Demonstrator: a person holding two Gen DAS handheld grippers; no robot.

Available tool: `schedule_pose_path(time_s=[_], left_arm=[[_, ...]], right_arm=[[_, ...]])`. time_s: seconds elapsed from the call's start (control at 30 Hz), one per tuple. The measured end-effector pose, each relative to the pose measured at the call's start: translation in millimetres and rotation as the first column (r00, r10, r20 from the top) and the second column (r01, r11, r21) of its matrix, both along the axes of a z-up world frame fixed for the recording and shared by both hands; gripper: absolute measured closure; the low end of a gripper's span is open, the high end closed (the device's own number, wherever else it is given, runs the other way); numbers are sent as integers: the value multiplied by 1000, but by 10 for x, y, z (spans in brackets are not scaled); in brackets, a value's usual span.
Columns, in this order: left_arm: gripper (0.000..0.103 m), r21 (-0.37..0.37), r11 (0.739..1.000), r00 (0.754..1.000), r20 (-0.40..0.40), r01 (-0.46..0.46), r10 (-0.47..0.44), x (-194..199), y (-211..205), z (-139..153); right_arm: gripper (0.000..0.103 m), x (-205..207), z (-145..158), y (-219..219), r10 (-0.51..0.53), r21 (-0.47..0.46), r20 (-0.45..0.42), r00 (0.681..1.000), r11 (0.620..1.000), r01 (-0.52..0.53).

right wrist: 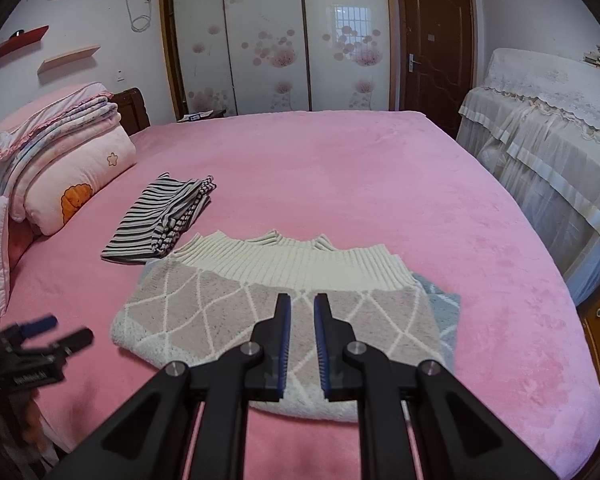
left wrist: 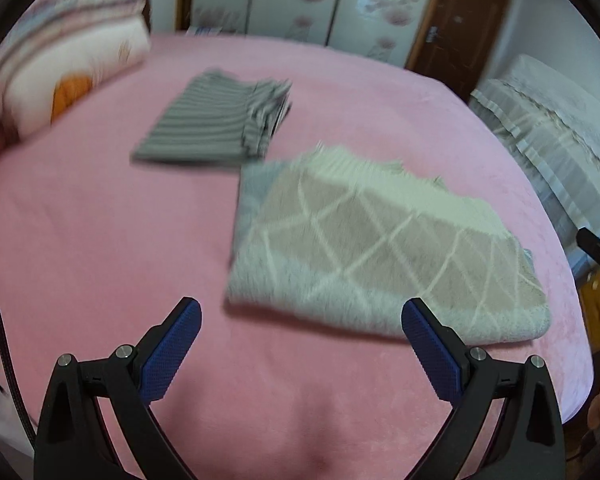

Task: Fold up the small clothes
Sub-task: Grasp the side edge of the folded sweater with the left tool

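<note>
A folded beige knit sweater (left wrist: 380, 240) with a white diamond pattern and a ribbed cream hem lies on the pink bed (left wrist: 100, 240). A folded grey-and-white striped garment (left wrist: 212, 124) lies just beyond it to the left. My left gripper (left wrist: 302, 306) hangs over the bed at the sweater's near left corner, jaws wide open and nothing between them. In the right wrist view my right gripper (right wrist: 302, 298) hovers above the sweater (right wrist: 228, 304), its blue pads almost together and holding nothing. The striped garment (right wrist: 156, 220) and the left gripper (right wrist: 52, 332) also show there.
Stacked pink pillows and quilts (right wrist: 68, 160) sit at the bed's left head end. A piece of furniture under a lace cover (right wrist: 540, 132) stands beside the bed on the right. A floral wardrobe (right wrist: 268, 40) and a brown door (right wrist: 436, 40) line the far wall.
</note>
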State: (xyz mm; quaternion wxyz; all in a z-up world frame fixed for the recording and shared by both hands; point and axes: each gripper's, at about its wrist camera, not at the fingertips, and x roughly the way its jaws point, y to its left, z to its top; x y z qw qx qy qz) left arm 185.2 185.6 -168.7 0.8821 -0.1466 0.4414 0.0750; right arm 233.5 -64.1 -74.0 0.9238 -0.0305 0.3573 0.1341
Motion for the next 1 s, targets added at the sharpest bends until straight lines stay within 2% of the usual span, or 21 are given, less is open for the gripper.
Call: schedule_pose_path(time_s=[0.17,0.23,0.3,0.4,0.5,0.7,1.0], left_arm=[[3,-55,998,998,-57,-41,38,58,60,-532],[3,-113,992,997,-65,-59,52,98,93,-685],[5,-204,976,996,-63,-75,63,137,135,-831],[5,-283,955,995,-45,-93,83,199,170,-995],[5,-297,951,996,-12,-90,90,295,147,-1090],[5,-267,962,997,39,-58,71,478,85,-1139],[5,-348,933,989,80,-91,126,764,275,-1146]], right_arm=[[92,141,-332,186,7,-22,-38,999,1000,-8],[92,189,-454,216,6,-18,-55,998,1000,-7],[92,235,-565,237,1,-22,-72,997,1000,-3],[91,296,-725,260,-1,-18,-100,995,1000,-1],[92,350,-869,266,-3,-21,-127,992,1000,0],[91,419,-1009,279,1,-31,-137,991,999,-5],[92,614,-1128,356,7,-38,-144,990,999,-13]])
